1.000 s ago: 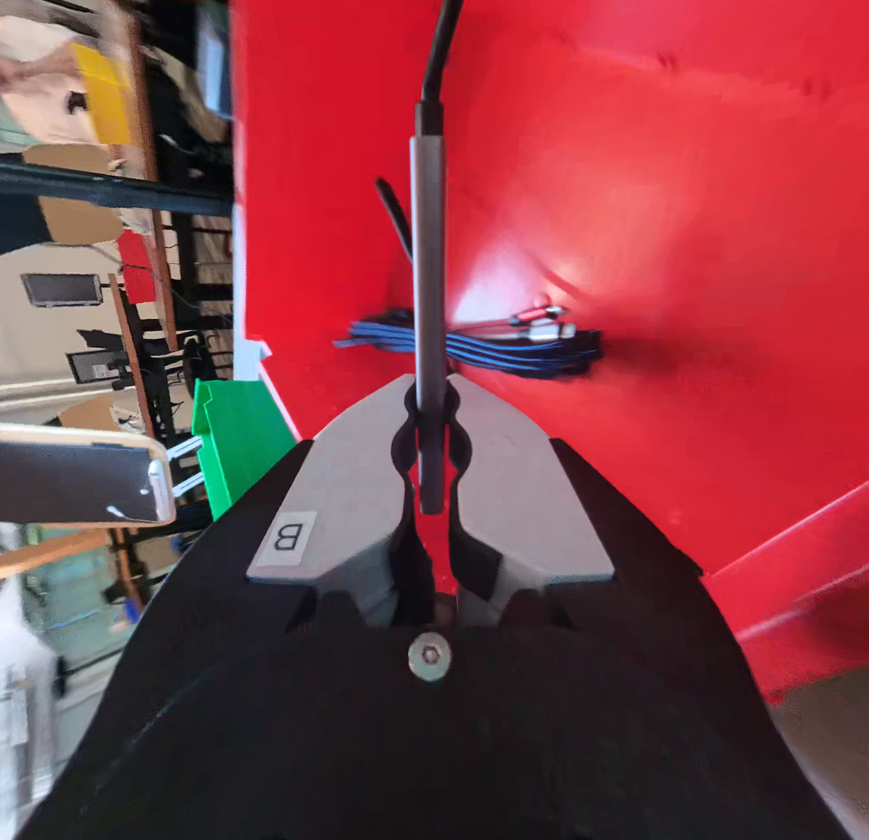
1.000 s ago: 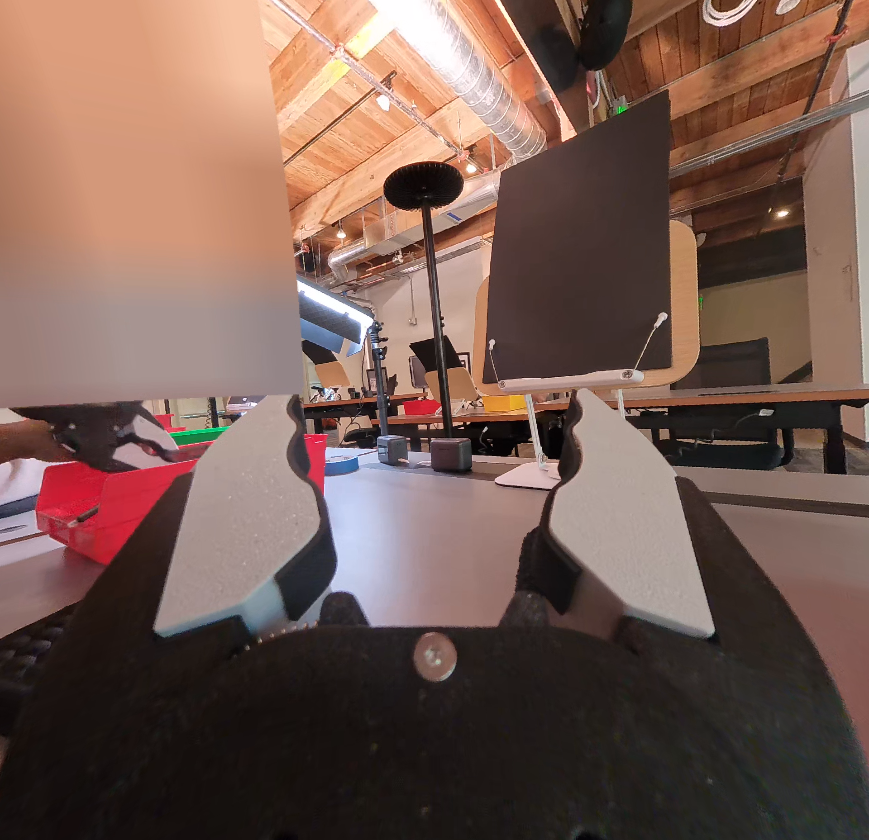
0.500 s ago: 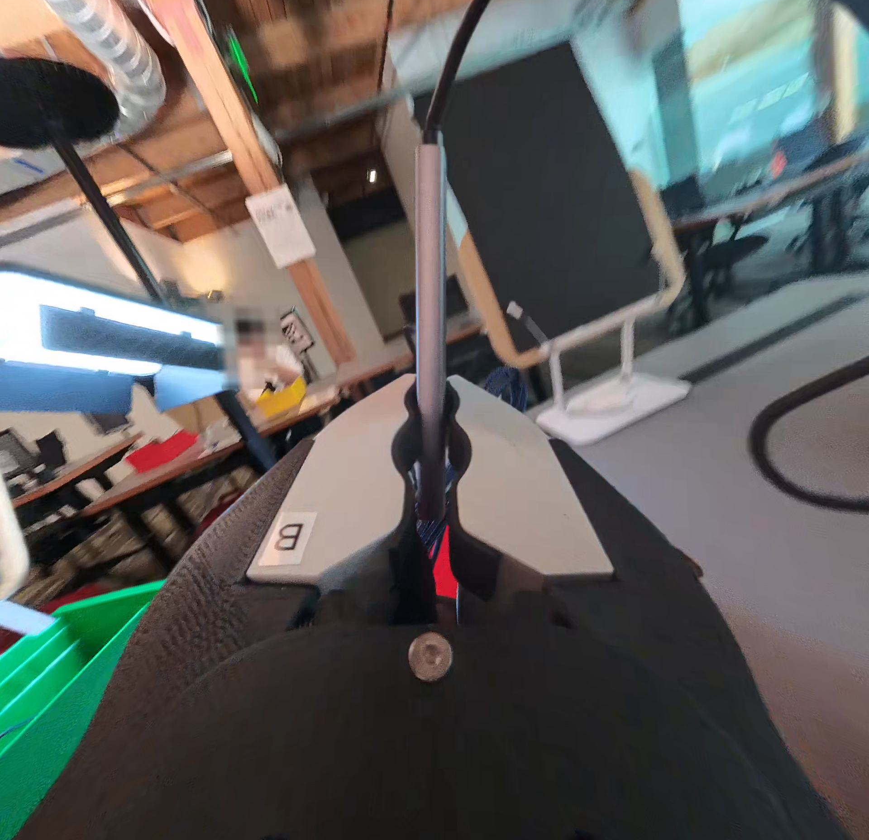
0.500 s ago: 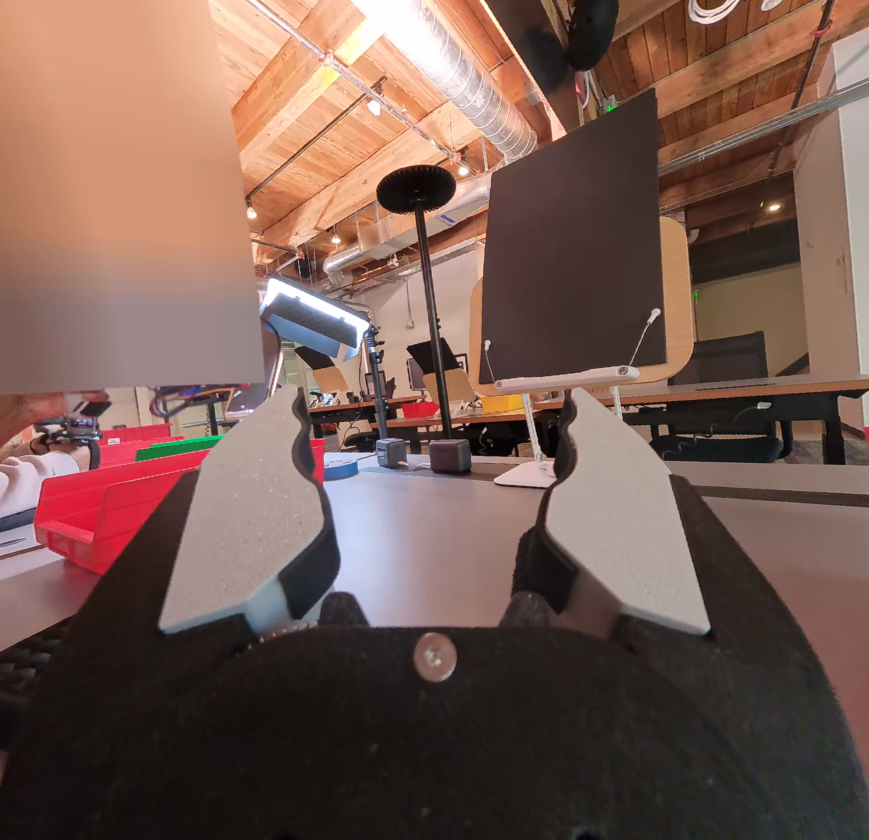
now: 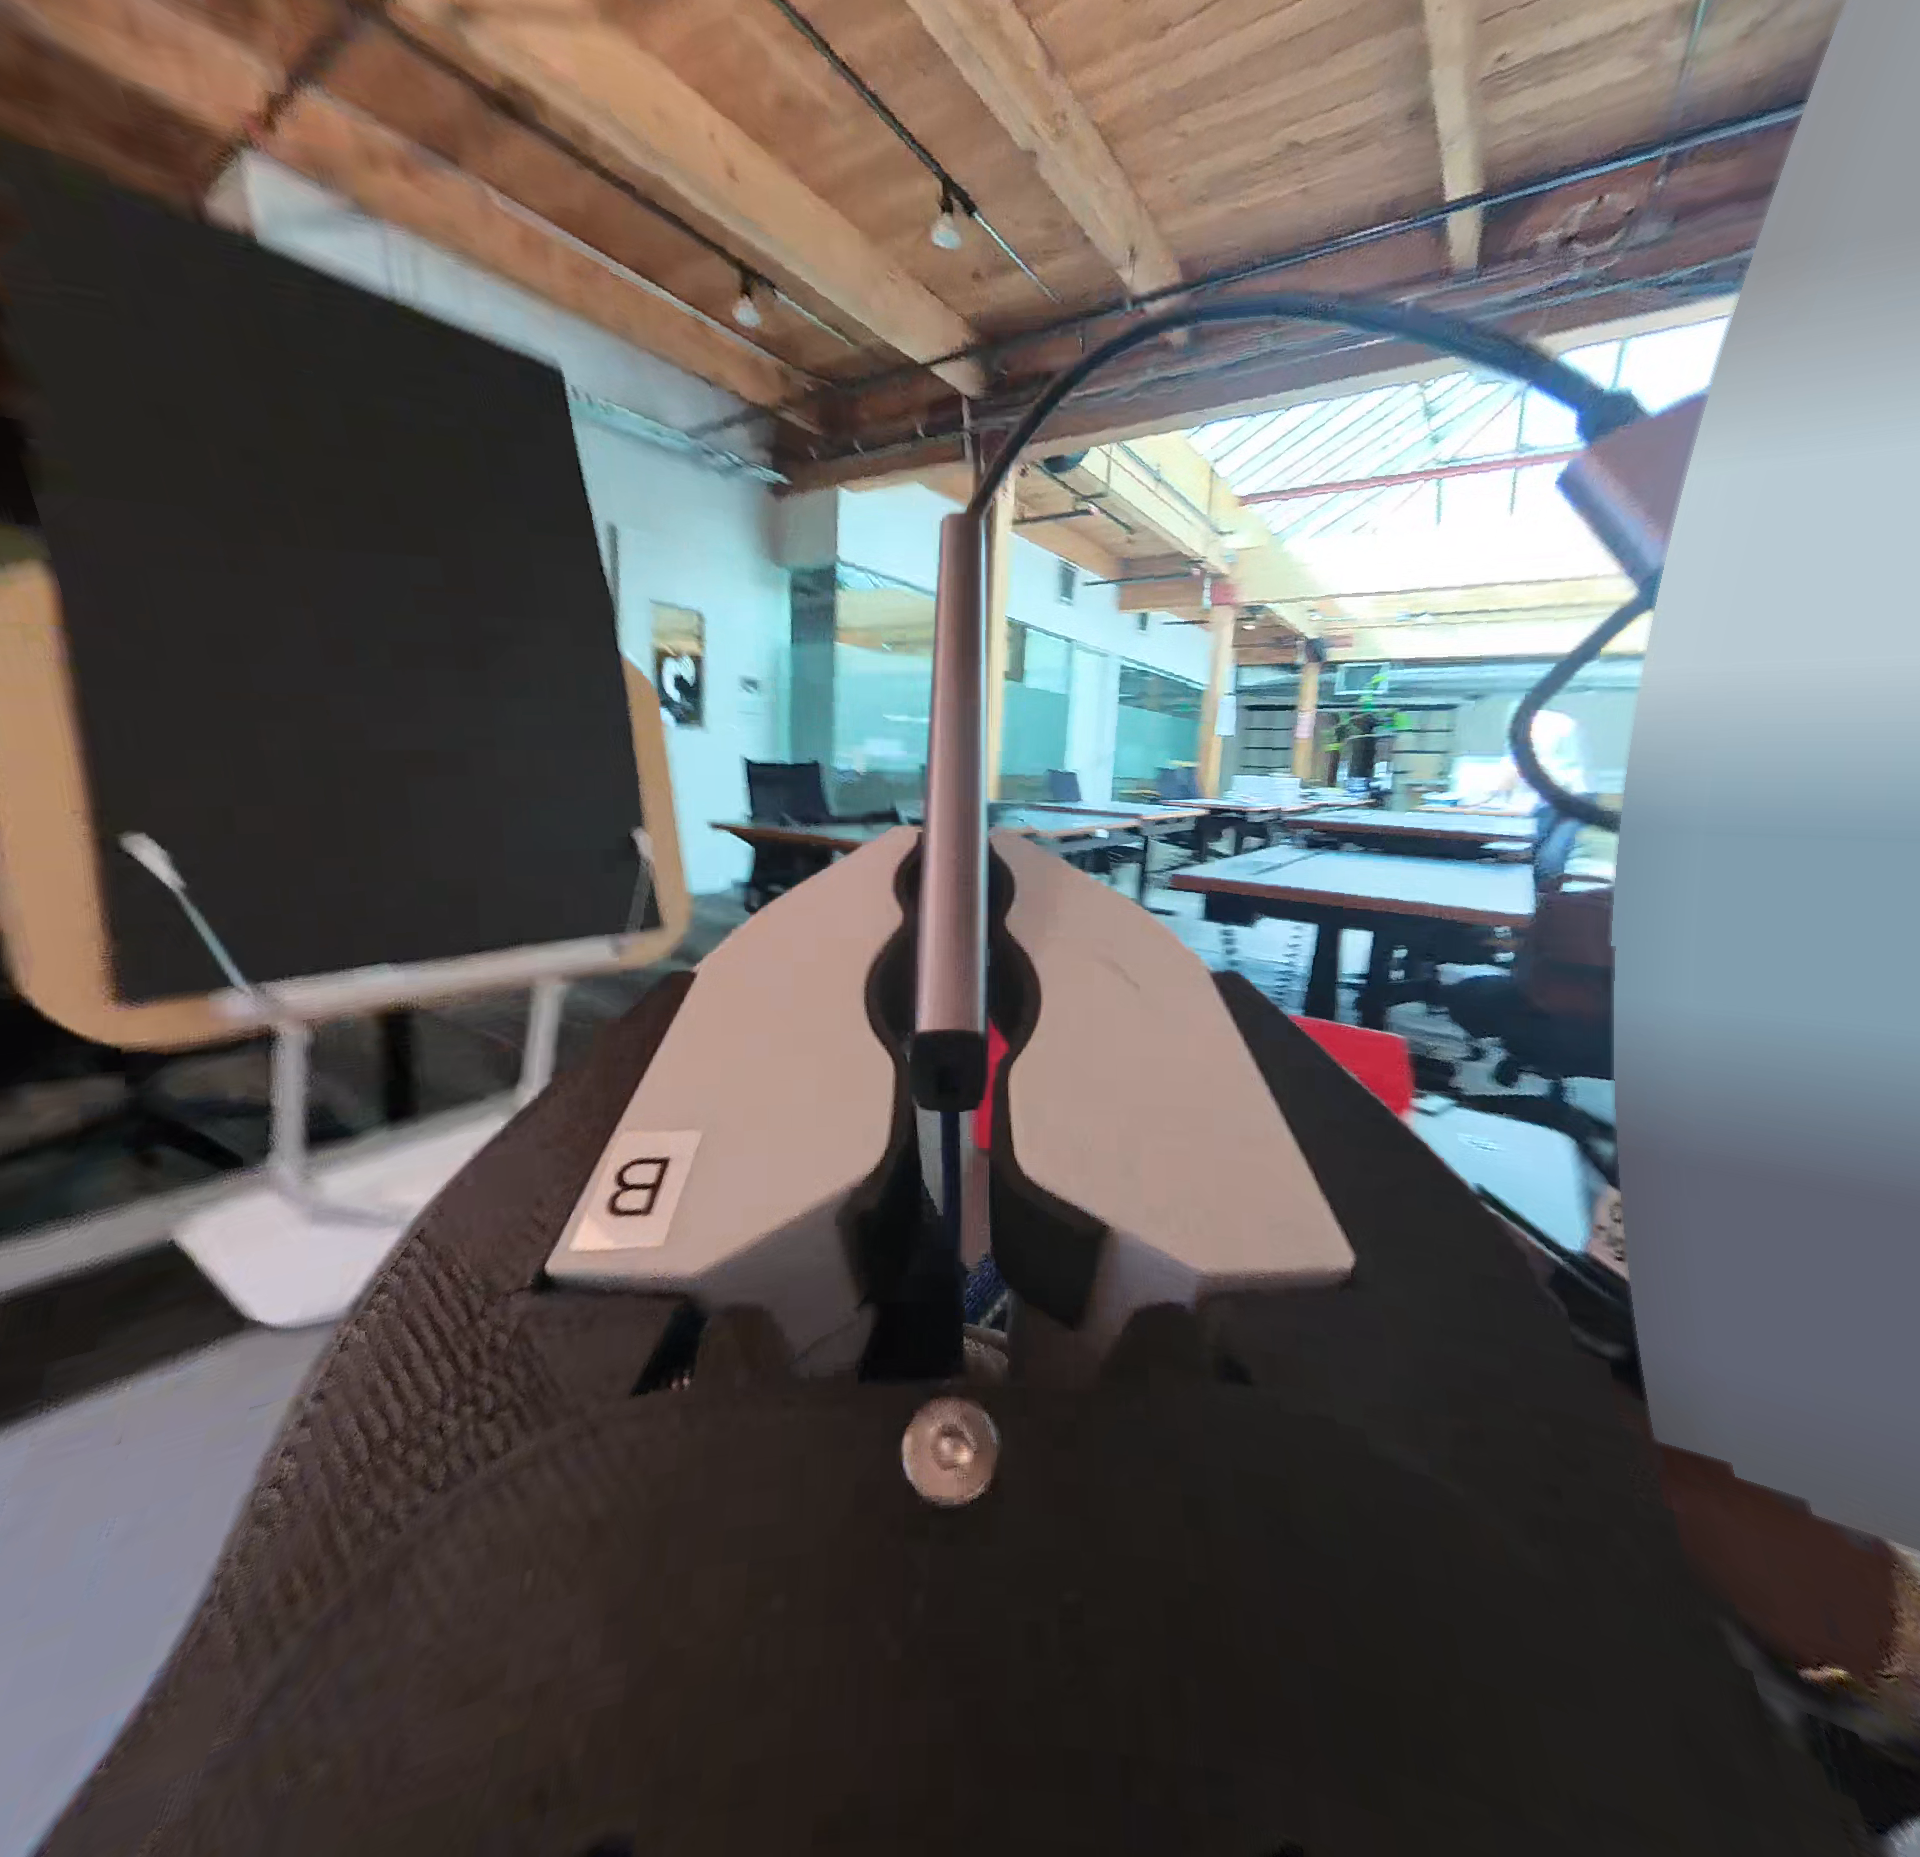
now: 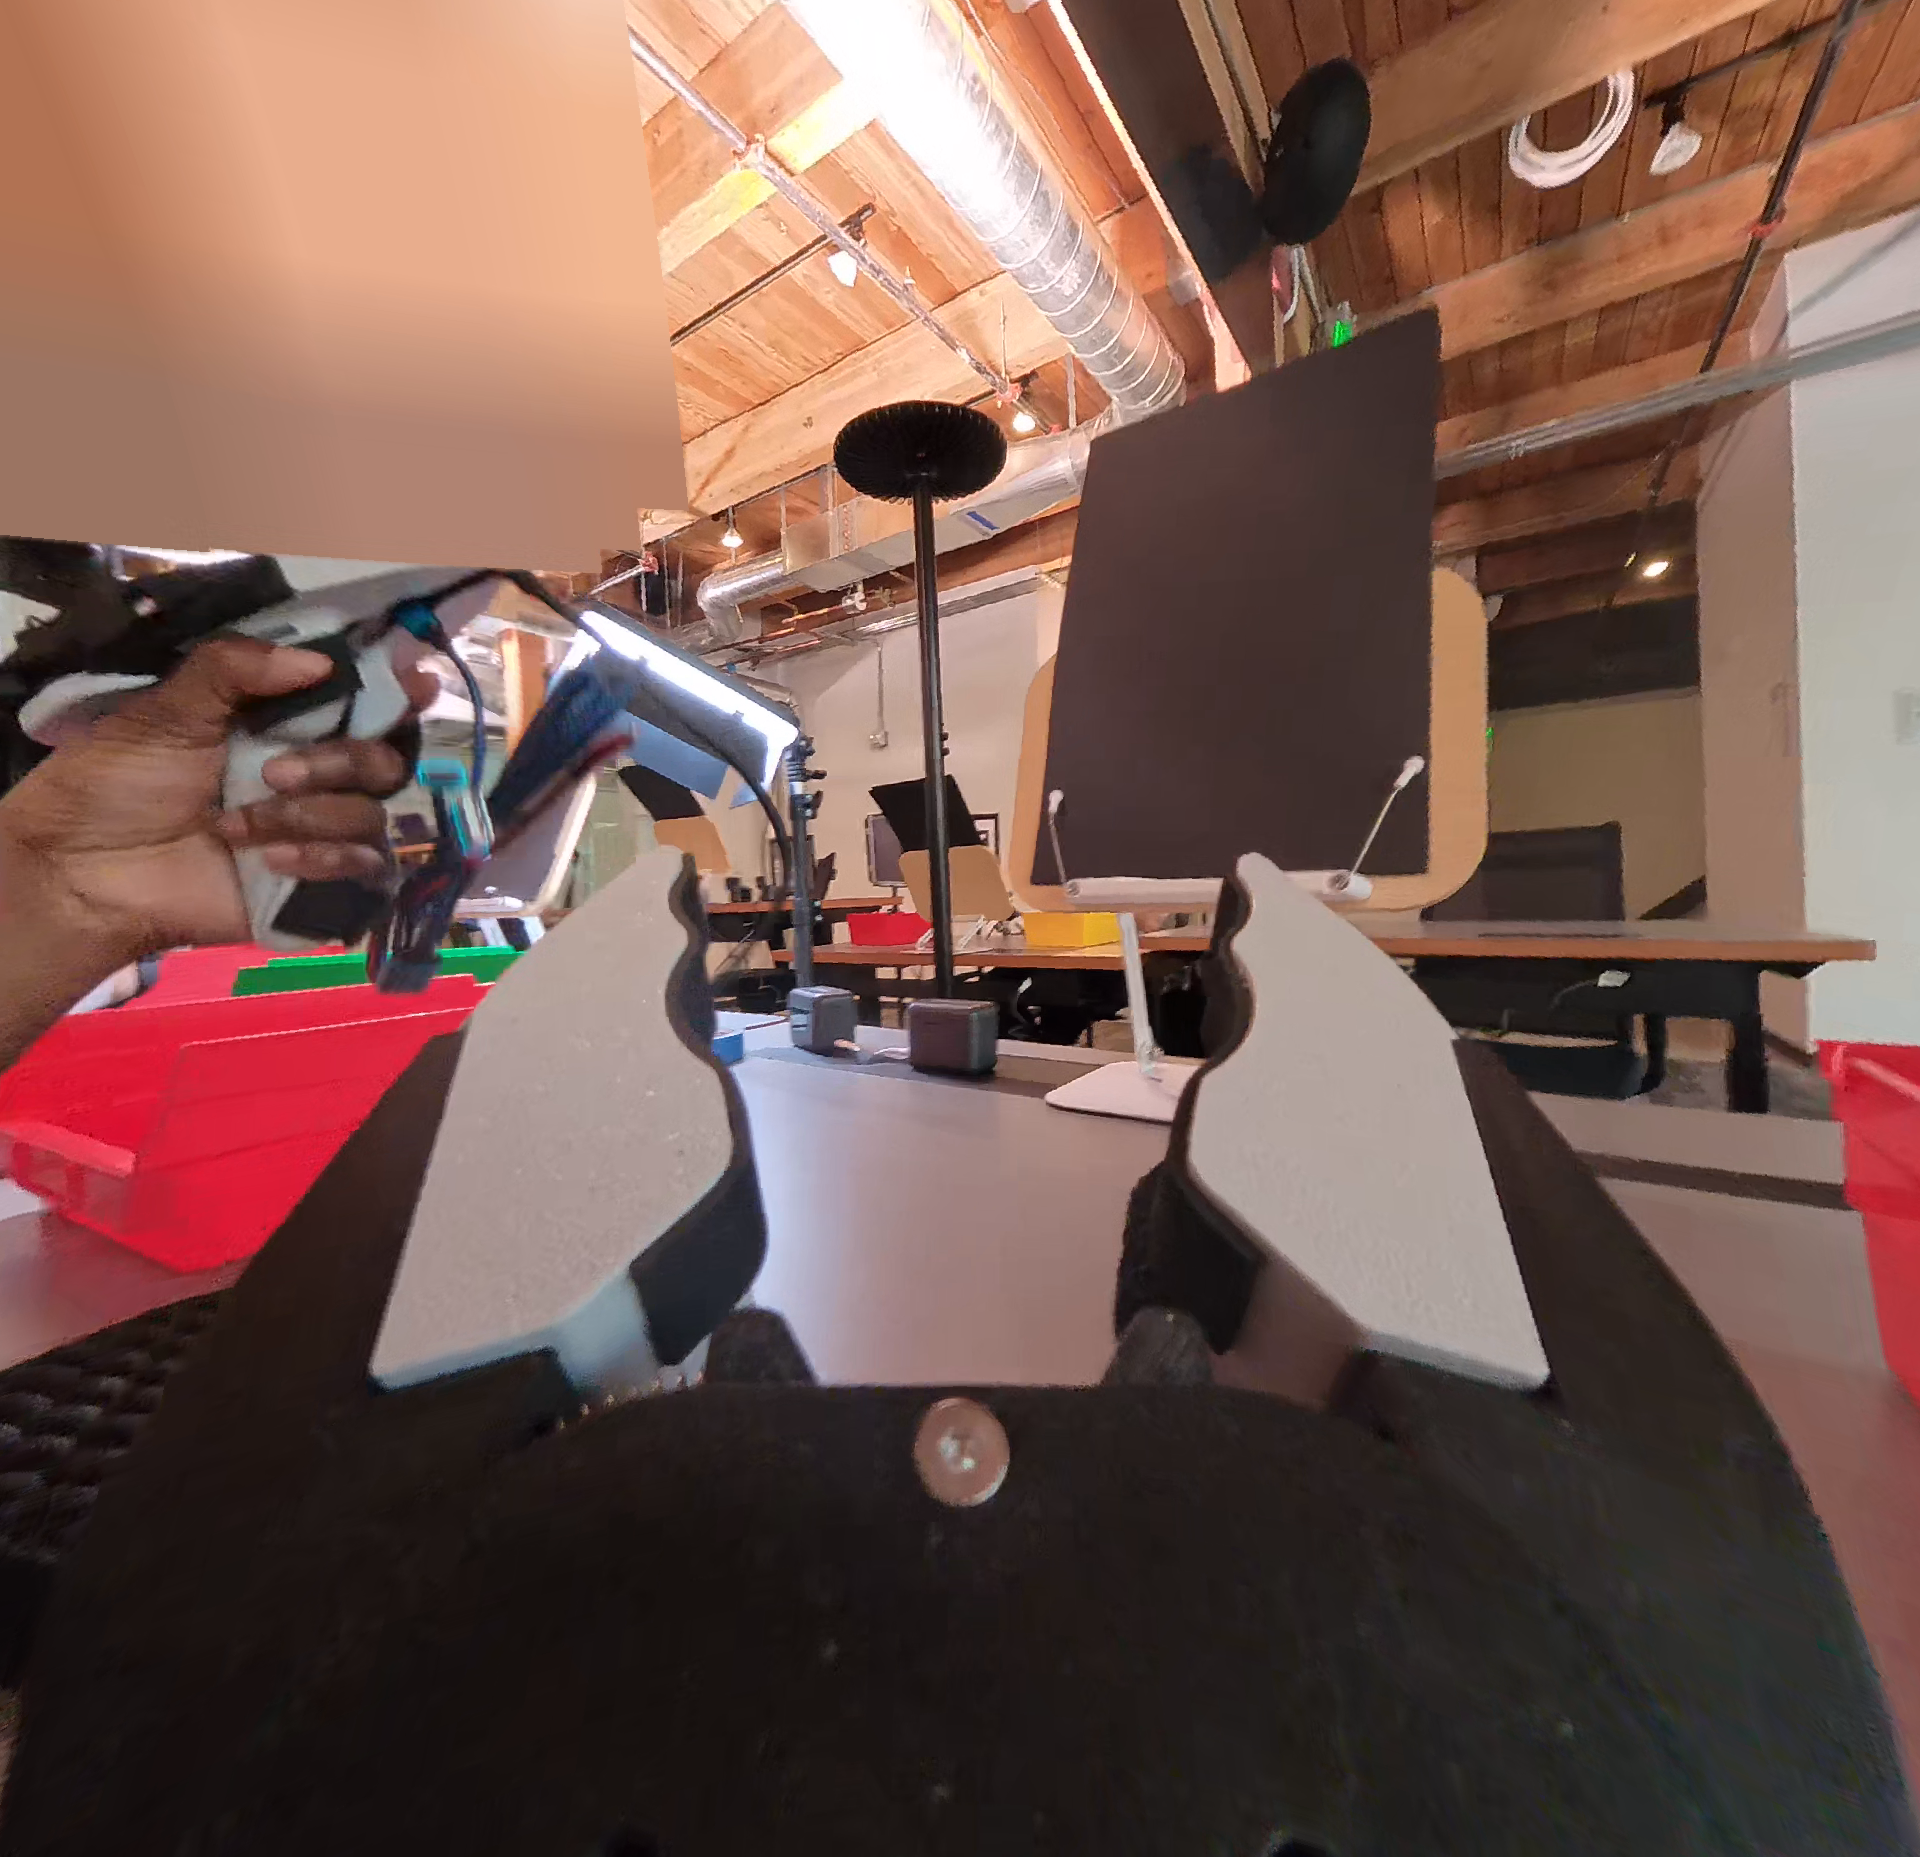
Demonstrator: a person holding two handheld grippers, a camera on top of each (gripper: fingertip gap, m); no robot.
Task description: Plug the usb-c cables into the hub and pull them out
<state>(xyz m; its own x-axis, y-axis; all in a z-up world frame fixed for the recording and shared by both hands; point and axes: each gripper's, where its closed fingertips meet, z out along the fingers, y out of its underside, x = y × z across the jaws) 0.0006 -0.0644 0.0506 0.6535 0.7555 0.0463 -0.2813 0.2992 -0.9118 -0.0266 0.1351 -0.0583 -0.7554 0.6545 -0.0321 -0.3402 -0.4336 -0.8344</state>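
My left gripper [image 5: 951, 857] is shut on a thin grey hub [image 5: 954, 747], seen edge-on and held upright in the air. The hub's black lead [image 5: 1247, 303] arcs up and to the right. A bit of blue cable [image 5: 951, 1153] shows under the hub between the fingers. In the right wrist view a person's hand [image 6: 156, 799] holds that gripper up at the left, and a bundle of blue cables [image 6: 431, 893] hangs under it. My right gripper [image 6: 961, 877] is open and empty, low over the grey table [image 6: 935, 1184].
Red bins [image 6: 208, 1111] and a green bin [image 6: 343, 976] stand at the table's left; another red bin [image 6: 1881, 1184] is at the right edge. A black board on a white stand [image 6: 1236, 664], two chargers [image 6: 951, 1038] and a blue tape roll [image 6: 729, 1045] stand at the back. There is about 25 cm between the tips of the two grippers.
My left gripper has lifted the hub up out of the red bin and swung to face the room. The blue cables came up with it. My right gripper has barely moved.
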